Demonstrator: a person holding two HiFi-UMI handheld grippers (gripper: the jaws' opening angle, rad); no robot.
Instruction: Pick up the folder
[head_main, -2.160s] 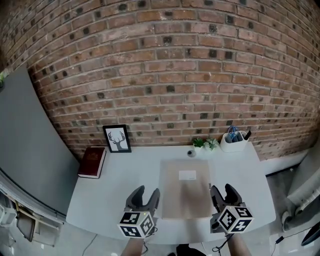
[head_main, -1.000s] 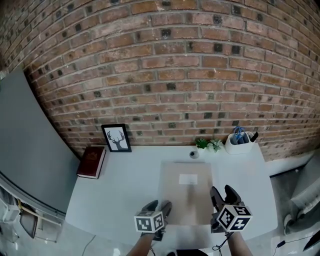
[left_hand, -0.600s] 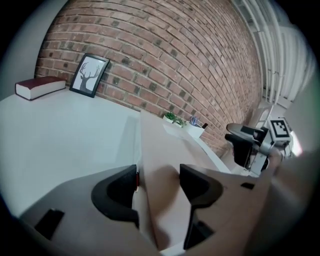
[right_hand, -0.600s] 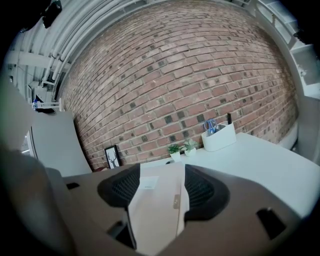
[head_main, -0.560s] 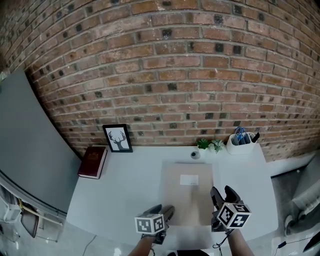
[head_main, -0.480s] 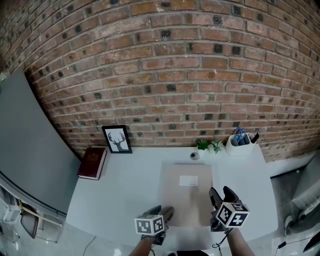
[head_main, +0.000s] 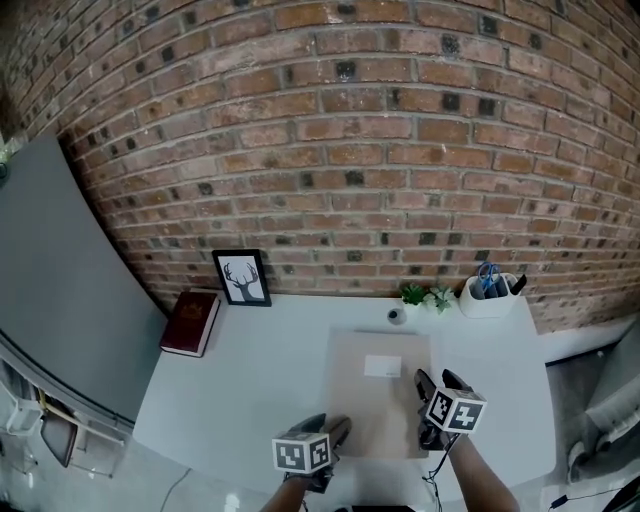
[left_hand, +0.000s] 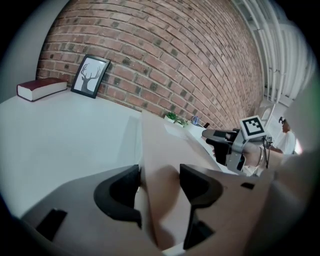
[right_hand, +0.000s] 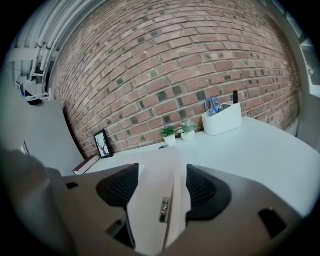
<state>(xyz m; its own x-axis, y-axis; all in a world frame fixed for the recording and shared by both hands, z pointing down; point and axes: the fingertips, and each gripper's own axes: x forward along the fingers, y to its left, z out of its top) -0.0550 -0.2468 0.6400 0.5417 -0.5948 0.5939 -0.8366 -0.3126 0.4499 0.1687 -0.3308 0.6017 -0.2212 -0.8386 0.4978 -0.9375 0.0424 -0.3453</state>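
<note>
Folder (head_main: 378, 395): tan, lying on white desk (head_main: 260, 380), lower centre of head view; white label (head_main: 382, 367) on far half.

Left gripper (head_main: 325, 425): at folder's near left corner. Jaws apart, corner between them, no squeeze visible.

Right gripper (head_main: 438, 380): at folder's right edge, lower right of centre. Jaws wide apart, folder edge and small metal clip (right_hand: 163, 210) between them, nothing gripped.

Left end of desk: red book (head_main: 188, 322), framed deer picture (head_main: 243, 277).

Far right of desk: small plants (head_main: 425, 296), white pen holder (head_main: 488, 296).

Brick wall (head_main: 330, 150): behind desk.
</note>
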